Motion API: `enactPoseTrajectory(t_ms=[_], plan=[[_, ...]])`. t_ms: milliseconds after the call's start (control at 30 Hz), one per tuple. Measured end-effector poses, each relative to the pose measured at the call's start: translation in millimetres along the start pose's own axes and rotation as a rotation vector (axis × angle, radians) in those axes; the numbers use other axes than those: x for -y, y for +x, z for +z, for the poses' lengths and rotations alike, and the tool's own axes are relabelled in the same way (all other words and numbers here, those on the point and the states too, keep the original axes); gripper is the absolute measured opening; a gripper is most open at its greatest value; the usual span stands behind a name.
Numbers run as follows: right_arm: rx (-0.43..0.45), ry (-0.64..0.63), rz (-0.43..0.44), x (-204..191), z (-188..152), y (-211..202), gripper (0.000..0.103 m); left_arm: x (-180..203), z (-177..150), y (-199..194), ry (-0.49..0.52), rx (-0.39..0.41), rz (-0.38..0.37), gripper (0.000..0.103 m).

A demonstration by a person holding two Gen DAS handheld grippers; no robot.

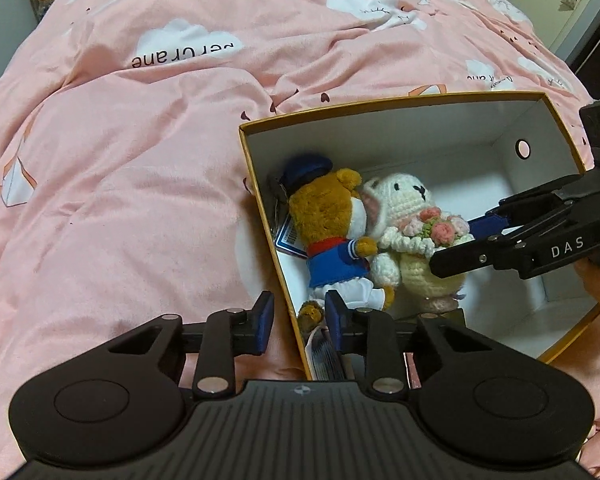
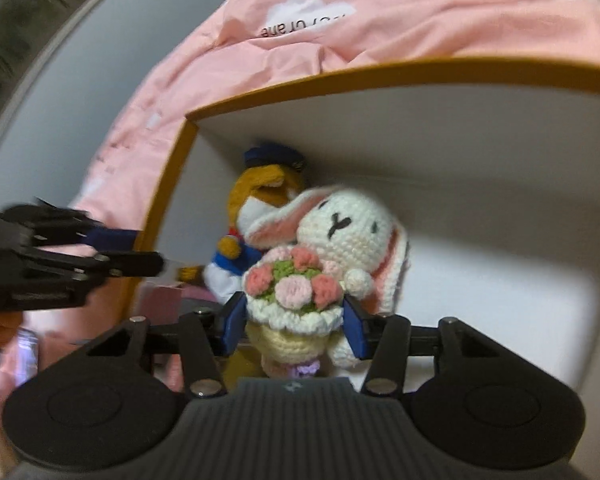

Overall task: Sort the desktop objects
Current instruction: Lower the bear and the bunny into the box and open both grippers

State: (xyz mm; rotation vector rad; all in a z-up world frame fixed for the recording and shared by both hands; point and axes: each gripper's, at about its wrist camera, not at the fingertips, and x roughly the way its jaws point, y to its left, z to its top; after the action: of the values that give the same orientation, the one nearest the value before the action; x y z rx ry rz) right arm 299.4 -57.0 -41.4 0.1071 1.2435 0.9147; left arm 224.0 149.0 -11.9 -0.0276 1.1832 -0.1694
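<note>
Bedspread [image 1: 140, 160]: pink, with white clouds and small dark hearts
Box [image 1: 380, 101]: mustard-yellow outside, white inside
Bear [image 1: 328, 216]: brown, navy cap, blue sailor top, red collar
Rabbit [image 2: 352, 228]: white crochet, pink inner ears
Bouquet [image 2: 296, 284]: pink roses, green centre, white frill
Claw pads [image 1: 264, 322]: blue on black

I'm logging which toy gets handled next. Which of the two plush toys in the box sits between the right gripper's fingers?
The white crocheted rabbit with the flower bouquet sits between the right gripper fingers; the brown bear in blue sailor clothes stands behind it.
</note>
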Motion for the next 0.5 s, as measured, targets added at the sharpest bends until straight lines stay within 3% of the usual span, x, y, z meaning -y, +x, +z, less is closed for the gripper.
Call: enactPoseTrajectory(t_ms=[500], plan=[[-0.012,-0.082,-0.016,-21,9,32,0.052,7,2,3,0.032,-0.013,0.009,0.028]])
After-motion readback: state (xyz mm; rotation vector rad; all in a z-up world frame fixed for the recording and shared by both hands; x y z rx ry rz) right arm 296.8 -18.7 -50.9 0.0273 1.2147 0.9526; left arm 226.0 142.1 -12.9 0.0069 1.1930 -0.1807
